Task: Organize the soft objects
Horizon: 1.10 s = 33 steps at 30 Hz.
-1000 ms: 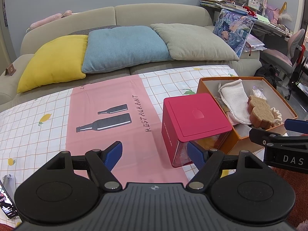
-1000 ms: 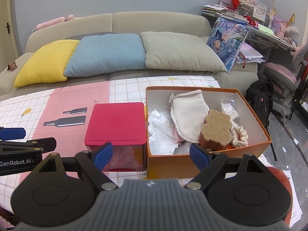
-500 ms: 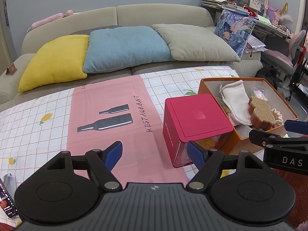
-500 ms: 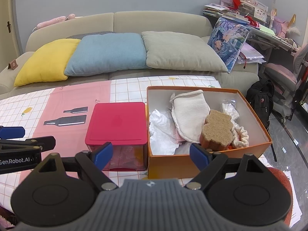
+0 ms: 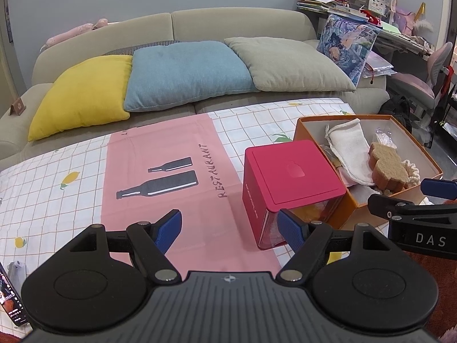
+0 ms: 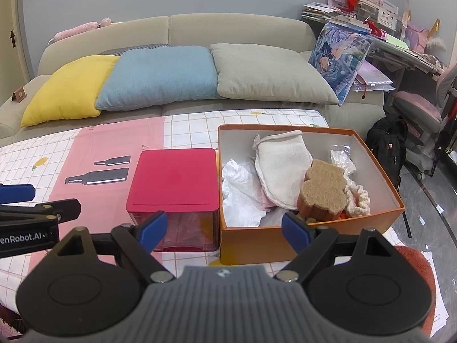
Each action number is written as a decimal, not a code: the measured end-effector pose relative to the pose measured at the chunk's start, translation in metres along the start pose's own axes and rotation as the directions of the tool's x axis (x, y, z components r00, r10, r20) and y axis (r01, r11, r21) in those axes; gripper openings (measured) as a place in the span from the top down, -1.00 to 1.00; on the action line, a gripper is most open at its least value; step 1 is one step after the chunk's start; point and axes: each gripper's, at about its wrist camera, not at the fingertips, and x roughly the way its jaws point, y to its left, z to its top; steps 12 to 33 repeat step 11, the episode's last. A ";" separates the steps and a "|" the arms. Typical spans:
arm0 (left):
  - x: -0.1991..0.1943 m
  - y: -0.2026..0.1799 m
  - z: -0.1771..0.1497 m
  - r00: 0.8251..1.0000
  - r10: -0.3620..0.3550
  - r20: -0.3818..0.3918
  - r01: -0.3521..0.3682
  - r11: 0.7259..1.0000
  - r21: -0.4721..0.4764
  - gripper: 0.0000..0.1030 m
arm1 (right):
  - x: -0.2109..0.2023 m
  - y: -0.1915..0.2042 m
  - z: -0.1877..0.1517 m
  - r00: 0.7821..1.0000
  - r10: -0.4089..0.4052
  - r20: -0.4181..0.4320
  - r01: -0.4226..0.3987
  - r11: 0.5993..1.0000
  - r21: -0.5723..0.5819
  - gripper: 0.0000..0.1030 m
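An orange box [image 6: 398, 208] on the table holds soft things: a white mitt [image 6: 281, 168], a bear-shaped sponge [image 6: 322, 188], crumpled white paper [image 6: 241, 194] and a knitted cream piece [image 6: 358, 200]. It also shows in the left wrist view [image 5: 302, 123]. A red-lidded clear box [image 6: 174, 180] stands closed against its left side. My right gripper [image 6: 224, 228] is open and empty, held before the orange box's near wall. My left gripper [image 5: 230, 227] is open and empty, above the pink cloth, left of the red box [image 5: 291, 171].
A checked tablecloth with a pink strip [image 5: 171, 177] covers the table. A sofa with yellow [image 5: 82, 94], blue [image 5: 185, 71] and grey cushions stands behind. A phone [image 5: 10, 300] lies at the near left edge. A black backpack [image 6: 388, 145] and chair are at the right.
Both grippers have crept slightly; the scene has shifted a little in both views. Nothing was taken hold of or let go.
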 end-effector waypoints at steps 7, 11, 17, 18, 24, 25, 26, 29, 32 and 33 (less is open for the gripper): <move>-0.002 0.000 0.000 1.000 -0.005 0.006 0.005 1.000 0.002 -0.72 | -0.001 0.000 0.000 1.000 0.001 0.002 -0.001 1.000 -0.005 -0.67; -0.003 0.000 -0.001 1.000 -0.008 0.009 0.008 1.000 0.002 -0.72 | -0.001 0.000 0.000 1.000 0.001 0.002 -0.001 1.000 -0.005 -0.67; -0.003 0.000 -0.001 1.000 -0.008 0.009 0.008 1.000 0.002 -0.72 | -0.001 0.000 0.000 1.000 0.001 0.002 -0.001 1.000 -0.005 -0.67; -0.003 0.000 -0.001 1.000 -0.008 0.009 0.008 1.000 0.002 -0.72 | -0.001 0.000 0.000 1.000 0.001 0.002 -0.001 1.000 -0.005 -0.67; -0.003 0.000 -0.001 1.000 -0.008 0.009 0.008 1.000 0.002 -0.72 | -0.001 0.000 0.000 1.000 0.001 0.002 -0.001 1.000 -0.005 -0.67; -0.003 0.000 -0.001 1.000 -0.008 0.009 0.008 1.000 0.002 -0.72 | -0.001 0.000 0.000 1.000 0.001 0.002 -0.001 1.000 -0.005 -0.67; -0.003 0.000 -0.001 1.000 -0.008 0.009 0.008 1.000 0.002 -0.72 | -0.001 0.000 0.000 1.000 0.001 0.002 -0.001 1.000 -0.005 -0.67; -0.003 0.000 -0.001 1.000 -0.008 0.009 0.008 1.000 0.002 -0.72 | -0.001 0.000 0.000 1.000 0.001 0.002 -0.001 1.000 -0.005 -0.67; -0.003 0.000 -0.001 1.000 -0.008 0.009 0.008 1.000 0.002 -0.72 | -0.001 0.000 0.000 1.000 0.001 0.002 -0.001 1.000 -0.005 -0.67; -0.003 0.000 -0.001 1.000 -0.008 0.009 0.008 1.000 0.002 -0.72 | -0.001 0.000 0.000 1.000 0.001 0.002 -0.001 1.000 -0.005 -0.67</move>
